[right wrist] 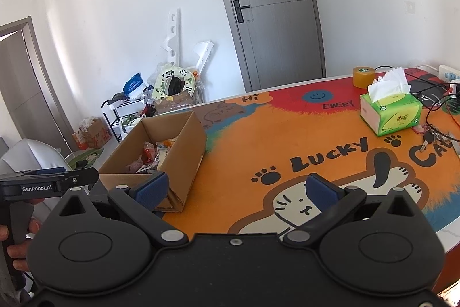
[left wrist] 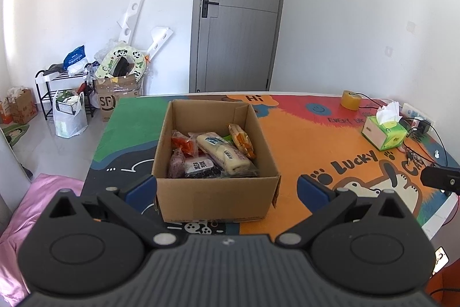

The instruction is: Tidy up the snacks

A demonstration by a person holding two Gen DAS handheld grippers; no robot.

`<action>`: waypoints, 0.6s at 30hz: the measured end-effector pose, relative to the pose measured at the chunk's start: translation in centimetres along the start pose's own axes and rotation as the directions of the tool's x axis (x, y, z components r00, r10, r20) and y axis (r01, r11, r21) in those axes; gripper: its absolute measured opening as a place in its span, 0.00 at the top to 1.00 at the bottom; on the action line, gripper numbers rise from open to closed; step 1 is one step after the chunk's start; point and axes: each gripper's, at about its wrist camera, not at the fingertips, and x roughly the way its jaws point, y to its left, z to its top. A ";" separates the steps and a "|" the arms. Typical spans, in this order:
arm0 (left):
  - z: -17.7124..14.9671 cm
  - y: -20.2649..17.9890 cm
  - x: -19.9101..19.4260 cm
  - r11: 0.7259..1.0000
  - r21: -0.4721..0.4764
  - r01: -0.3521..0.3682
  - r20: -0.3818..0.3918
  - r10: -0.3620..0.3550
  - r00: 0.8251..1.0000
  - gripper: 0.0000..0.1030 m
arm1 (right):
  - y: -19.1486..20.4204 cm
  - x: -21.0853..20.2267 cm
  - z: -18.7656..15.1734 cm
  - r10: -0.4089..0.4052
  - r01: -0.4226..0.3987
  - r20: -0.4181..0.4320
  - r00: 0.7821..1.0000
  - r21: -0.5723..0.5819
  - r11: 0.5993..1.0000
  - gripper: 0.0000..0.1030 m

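Cardboard box [left wrist: 215,163] snacks [left wrist: 212,154] clear only left view; both grippers' fingers wide.

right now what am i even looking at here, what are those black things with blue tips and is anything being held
Those black things are two hand-held grabbing tools, one in each of a person's hands, each carrying a camera that looks out along its blue-tipped fingers. One picture is from the left tool, the other from the right tool. Both are open and hold nothing. In the right tool's view the left tool shows at the left edge. On the colourful cartoon table stands an open cardboard box with wrapped snacks inside. Further back are a green tissue box and a roll of yellow tape.
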 end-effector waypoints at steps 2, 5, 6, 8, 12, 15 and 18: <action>-0.1 0.0 0.0 1.000 -0.001 -0.002 -0.001 0.002 1.000 0.00 | 0.0 0.1 0.1 -0.001 0.001 -0.003 1.000 -0.005 1.000 0.00; -0.1 0.0 0.0 1.000 -0.001 -0.003 0.000 0.003 1.000 0.00 | 0.0 0.2 0.1 -0.001 0.001 -0.005 1.000 -0.005 1.000 0.00; -0.1 0.1 0.0 1.000 -0.001 -0.003 0.001 0.003 1.000 0.00 | 0.0 0.2 0.1 0.000 0.000 -0.006 1.000 -0.005 1.000 0.00; -0.1 0.0 0.0 1.000 -0.001 -0.003 0.000 0.003 1.000 0.00 | 0.1 0.2 0.0 -0.001 0.001 -0.006 1.000 -0.007 1.000 0.00; -0.1 0.1 0.0 1.000 0.000 -0.002 0.000 0.002 1.000 0.00 | 0.1 0.2 0.0 0.001 -0.001 -0.008 1.000 -0.008 1.000 0.00; -0.2 0.1 0.0 1.000 -0.001 0.007 -0.001 -0.007 1.000 0.00 | 0.1 0.2 0.1 0.000 0.000 -0.007 1.000 -0.009 1.000 0.00; -0.3 0.0 0.0 1.000 0.006 0.007 -0.002 -0.007 1.000 0.00 | 0.1 0.0 0.1 -0.002 0.002 -0.003 1.000 -0.010 1.000 0.00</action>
